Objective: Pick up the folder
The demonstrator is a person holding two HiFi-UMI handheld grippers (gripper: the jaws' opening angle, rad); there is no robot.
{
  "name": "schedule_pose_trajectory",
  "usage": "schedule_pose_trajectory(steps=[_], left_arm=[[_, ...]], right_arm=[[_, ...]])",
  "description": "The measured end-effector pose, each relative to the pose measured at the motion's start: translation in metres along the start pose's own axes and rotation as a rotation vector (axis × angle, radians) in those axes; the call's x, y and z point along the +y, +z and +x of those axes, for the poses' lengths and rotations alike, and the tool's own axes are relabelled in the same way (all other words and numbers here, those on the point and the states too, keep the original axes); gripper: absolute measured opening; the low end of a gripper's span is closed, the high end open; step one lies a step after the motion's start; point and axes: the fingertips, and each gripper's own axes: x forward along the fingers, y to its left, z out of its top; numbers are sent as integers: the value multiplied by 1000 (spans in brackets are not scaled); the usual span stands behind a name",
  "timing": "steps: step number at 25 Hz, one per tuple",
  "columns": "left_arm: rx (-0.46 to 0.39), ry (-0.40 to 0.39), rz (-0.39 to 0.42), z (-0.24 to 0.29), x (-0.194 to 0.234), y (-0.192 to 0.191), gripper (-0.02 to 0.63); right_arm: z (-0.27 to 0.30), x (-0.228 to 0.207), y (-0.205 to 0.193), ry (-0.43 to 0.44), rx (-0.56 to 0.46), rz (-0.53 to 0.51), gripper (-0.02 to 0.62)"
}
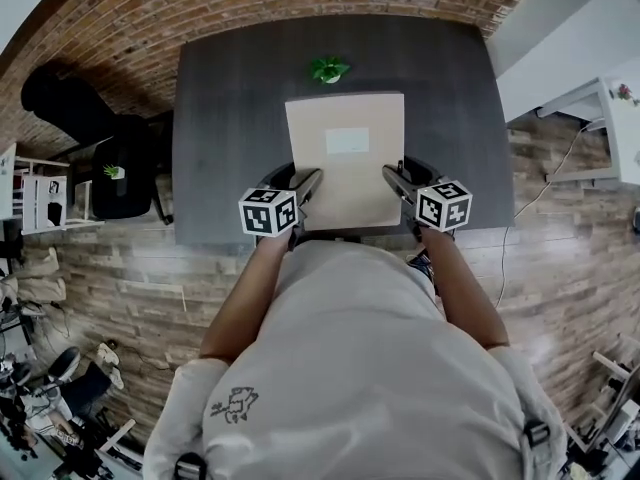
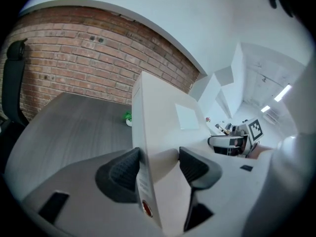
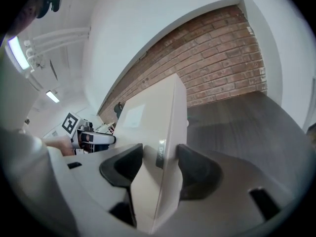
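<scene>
A thick beige folder (image 1: 346,158) with a white label on its cover is held up above the dark grey table (image 1: 230,118). My left gripper (image 1: 303,190) is shut on the folder's near left corner, and my right gripper (image 1: 392,181) is shut on its near right corner. In the left gripper view the folder (image 2: 163,127) runs away between the black pads (image 2: 127,168), its spine with a red dot toward me. In the right gripper view the folder (image 3: 158,132) sits between the pads (image 3: 195,167), a metal ring on its edge.
A small green plant (image 1: 329,69) stands at the table's far edge, behind the folder. A black office chair (image 1: 110,158) sits left of the table. A brick wall (image 2: 74,63) runs behind it, and a white desk (image 1: 610,128) is at the right.
</scene>
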Motion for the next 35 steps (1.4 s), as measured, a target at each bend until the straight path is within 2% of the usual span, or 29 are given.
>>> schedule_pose_trajectory(steps=[6, 12, 15, 22, 27, 35], left_arm=[[-20, 3, 14, -30, -17, 12, 265], [-25, 17, 63, -50, -20, 19, 265], [-22, 1, 63, -58, -16, 22, 267], [-34, -39, 73, -84, 3, 25, 265], [-61, -71, 71, -121, 28, 29, 247], [-61, -122, 114, -163, 65, 29, 247]], right_arm=[[-22, 24, 17, 29, -51, -22, 230], [-26, 41, 18, 42, -63, -9, 229], [-23, 49, 21, 39, -73, -7, 229], [-17, 83, 19, 12, -86, 5, 227], [-5, 125, 11, 5, -89, -8, 224], [11, 182, 3, -48, -126, 0, 219]])
